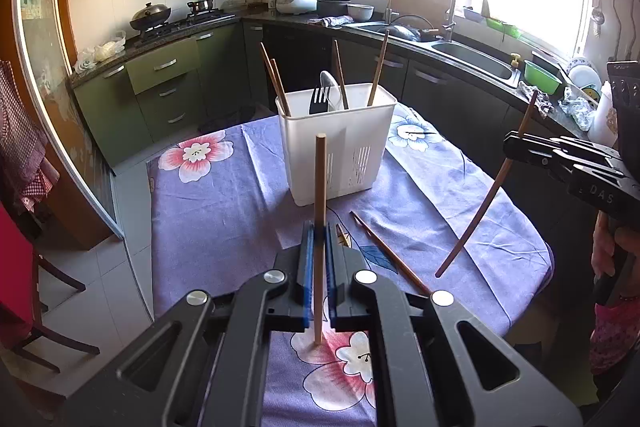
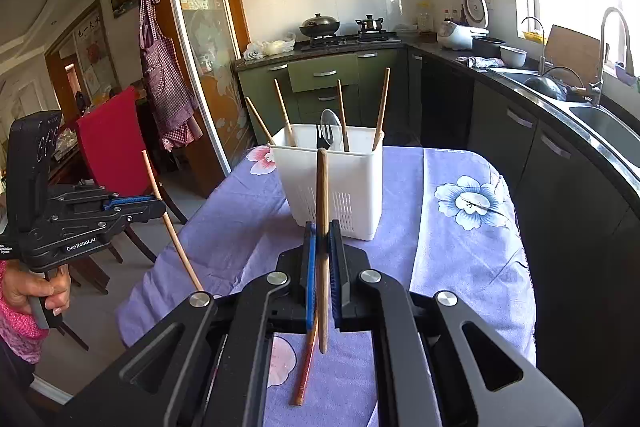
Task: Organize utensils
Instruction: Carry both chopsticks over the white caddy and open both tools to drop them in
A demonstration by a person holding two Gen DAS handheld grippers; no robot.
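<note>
A white utensil caddy (image 1: 340, 151) stands on the table and holds several wooden chopsticks, a black fork (image 1: 319, 99) and a spoon; it also shows in the right wrist view (image 2: 332, 183). My left gripper (image 1: 319, 231) is shut on a light wooden chopstick (image 1: 320, 187), held upright in front of the caddy. My right gripper (image 2: 323, 231) is shut on a darker chopstick (image 2: 322, 195), also upright; it shows at the right of the left view (image 1: 508, 147). A loose chopstick (image 1: 384, 251) lies on the cloth between the grippers, also seen in the right wrist view (image 2: 306, 367).
The table wears a purple flowered cloth (image 1: 224, 211). A red-backed chair (image 2: 116, 139) stands at the table's left. Dark kitchen counters with a sink (image 1: 472, 63) and a stove (image 1: 180, 23) run behind and to the right. A checked apron (image 2: 164, 79) hangs by the door.
</note>
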